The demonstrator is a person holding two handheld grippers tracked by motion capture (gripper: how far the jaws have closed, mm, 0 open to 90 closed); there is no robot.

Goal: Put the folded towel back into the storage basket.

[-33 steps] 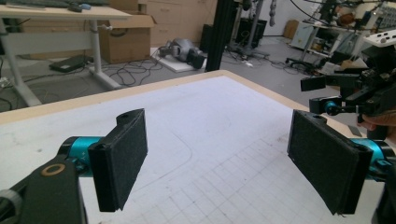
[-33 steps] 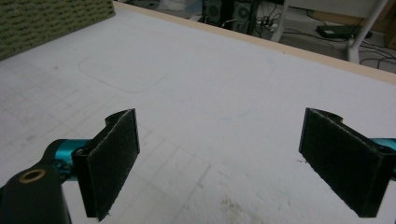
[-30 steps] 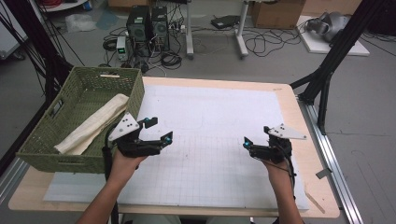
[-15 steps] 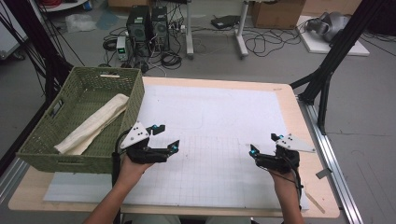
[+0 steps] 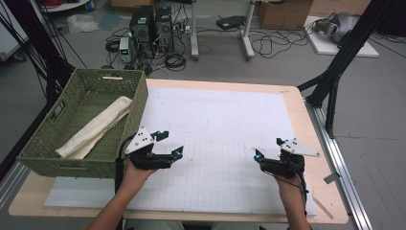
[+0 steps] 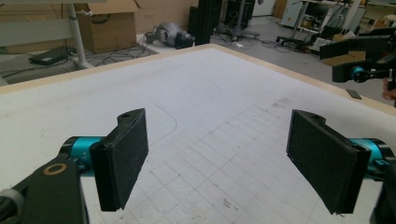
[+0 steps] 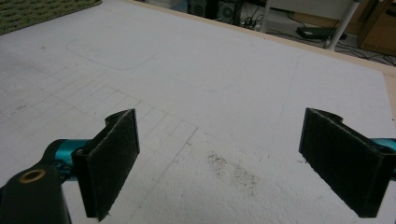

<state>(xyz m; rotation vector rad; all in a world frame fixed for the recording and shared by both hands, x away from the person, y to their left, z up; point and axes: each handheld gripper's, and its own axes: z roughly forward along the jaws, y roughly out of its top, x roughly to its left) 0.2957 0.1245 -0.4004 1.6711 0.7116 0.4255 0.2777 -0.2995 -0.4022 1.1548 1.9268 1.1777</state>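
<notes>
Since the long cream rolled cloth already lies inside the green woven basket at the table's left, I think my putting-away is done, so both my tools hang over the white grid mat with nothing in them. My left gripper and right gripper have jaws wide apart. Compared with a second ago, I have pulled both hands back toward me, away from the basket

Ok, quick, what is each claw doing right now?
Left claw: open, holding nothing, over the white mat.
Right claw: open, holding nothing.
</notes>
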